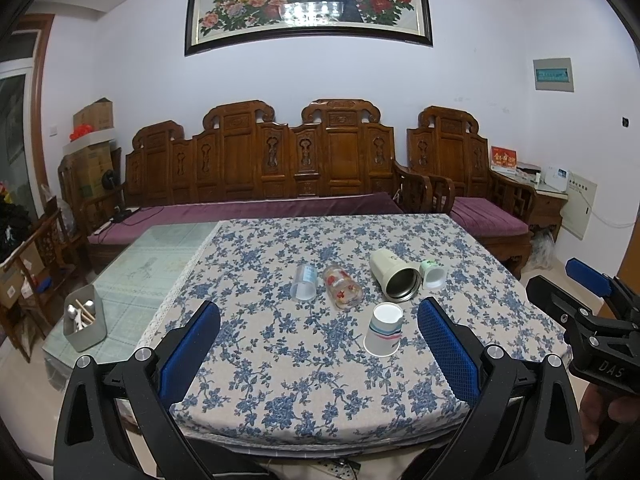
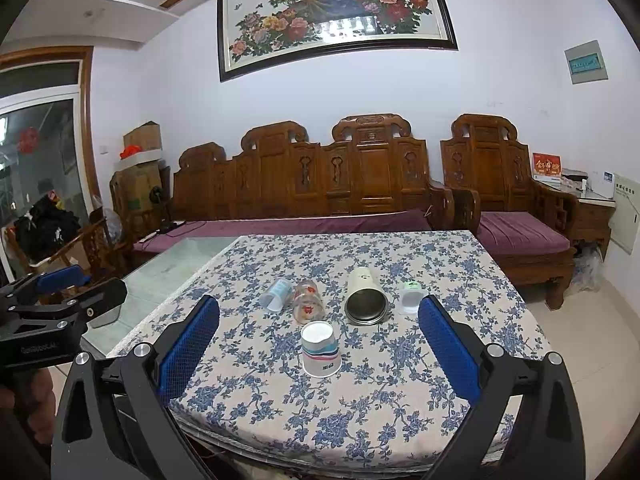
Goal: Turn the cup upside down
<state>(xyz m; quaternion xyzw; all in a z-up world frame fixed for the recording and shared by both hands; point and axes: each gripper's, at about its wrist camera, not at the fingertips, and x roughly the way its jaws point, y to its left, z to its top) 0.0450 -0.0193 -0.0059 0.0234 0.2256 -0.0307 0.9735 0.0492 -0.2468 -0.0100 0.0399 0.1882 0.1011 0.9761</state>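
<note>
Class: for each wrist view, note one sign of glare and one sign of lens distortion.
Left wrist view: ceiling lights glare on the framed painting; the tablecloth edge bows. Right wrist view: the same glare on the painting; dark fisheye corners.

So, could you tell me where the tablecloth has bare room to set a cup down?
The near strip of the tablecloth, between the paper cup and the table's front edge, is bare, as is the far half behind the steel tumbler. The middle is crowded with lying cups.
</note>
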